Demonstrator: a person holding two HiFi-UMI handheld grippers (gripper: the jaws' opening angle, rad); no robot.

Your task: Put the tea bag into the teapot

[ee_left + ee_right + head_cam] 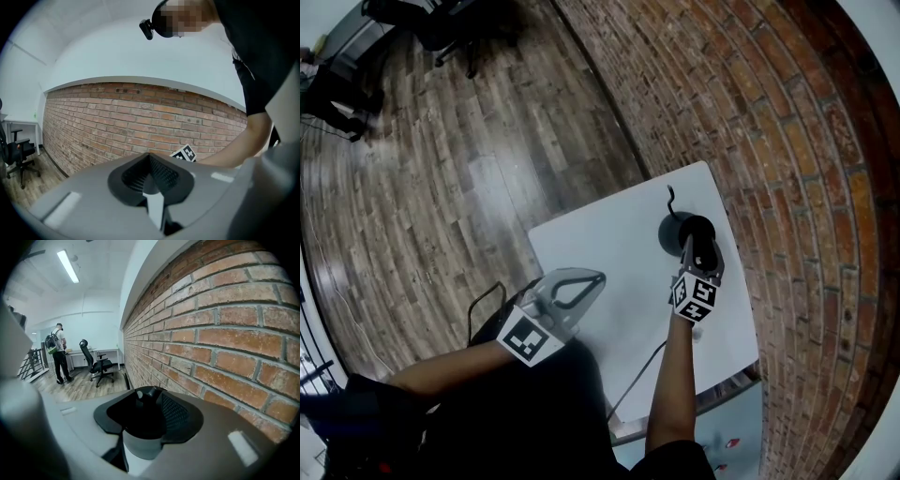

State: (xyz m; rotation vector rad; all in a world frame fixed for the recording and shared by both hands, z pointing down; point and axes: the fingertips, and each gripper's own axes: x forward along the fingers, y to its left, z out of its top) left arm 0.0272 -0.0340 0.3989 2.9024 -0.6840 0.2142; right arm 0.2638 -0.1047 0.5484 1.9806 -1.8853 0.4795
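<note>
The dark round teapot (672,234) stands near the right edge of the white table (600,244). My right gripper (694,246) reaches over the teapot from the near side. In the right gripper view its jaws (147,401) are shut on a dark object with a small knob, which looks like the teapot lid (140,416). My left gripper (598,279) hangs over the table's near left part, shut, and its pads (161,176) meet with nothing clearly between them. I see no tea bag in any view.
A brick wall (787,187) runs close along the table's right side. A thin black curl (670,199) lies just beyond the teapot. A cable (633,380) hangs off the near edge. Wooden floor (469,169) lies to the left. A person with a backpack (57,355) stands by an office chair (96,363) far off.
</note>
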